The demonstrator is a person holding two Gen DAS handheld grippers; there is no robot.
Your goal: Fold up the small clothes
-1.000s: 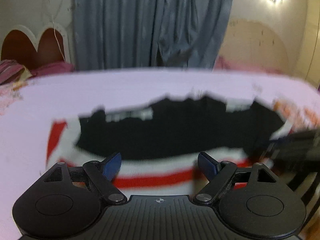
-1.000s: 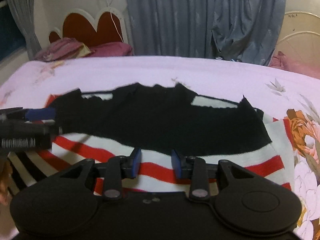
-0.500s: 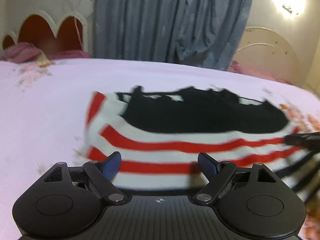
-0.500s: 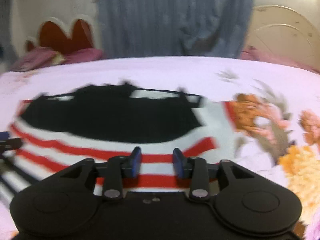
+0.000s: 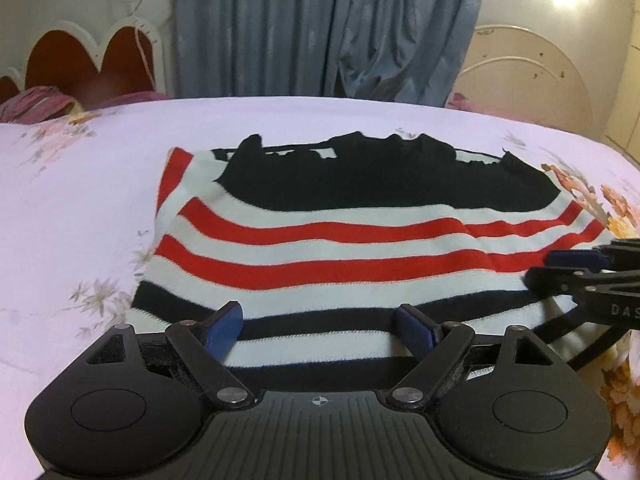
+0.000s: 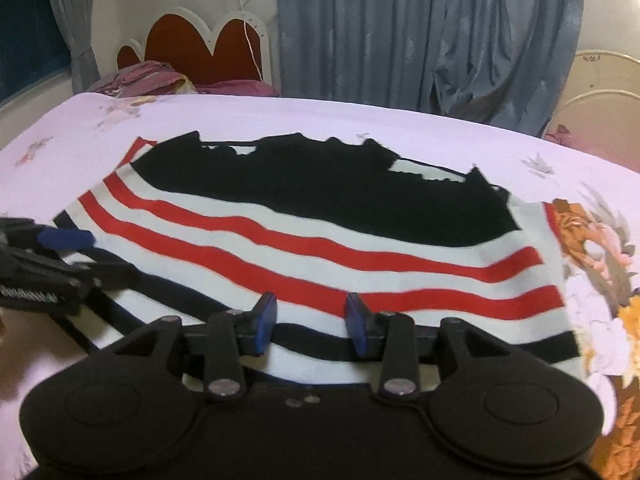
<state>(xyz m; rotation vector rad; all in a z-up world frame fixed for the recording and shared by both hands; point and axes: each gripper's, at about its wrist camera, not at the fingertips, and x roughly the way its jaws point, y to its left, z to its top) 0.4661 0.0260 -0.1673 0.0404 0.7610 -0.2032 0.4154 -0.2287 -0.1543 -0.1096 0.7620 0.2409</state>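
One striped garment (image 5: 360, 248) is counted on one floral bedsheet (image 5: 72, 208), with two red stripes and one large black panel at its twelve o'clock end; two grippers are seen, the left gripper (image 5: 320, 328) at six o'clock and the right gripper (image 6: 312, 322) entering the left view at three o'clock; each is shown with two blue fingertips spread apart. One grey-blue curtain (image 5: 320, 28) and one scalloped headboard (image 5: 96, 56) are counted at twelve and ten o'clock.
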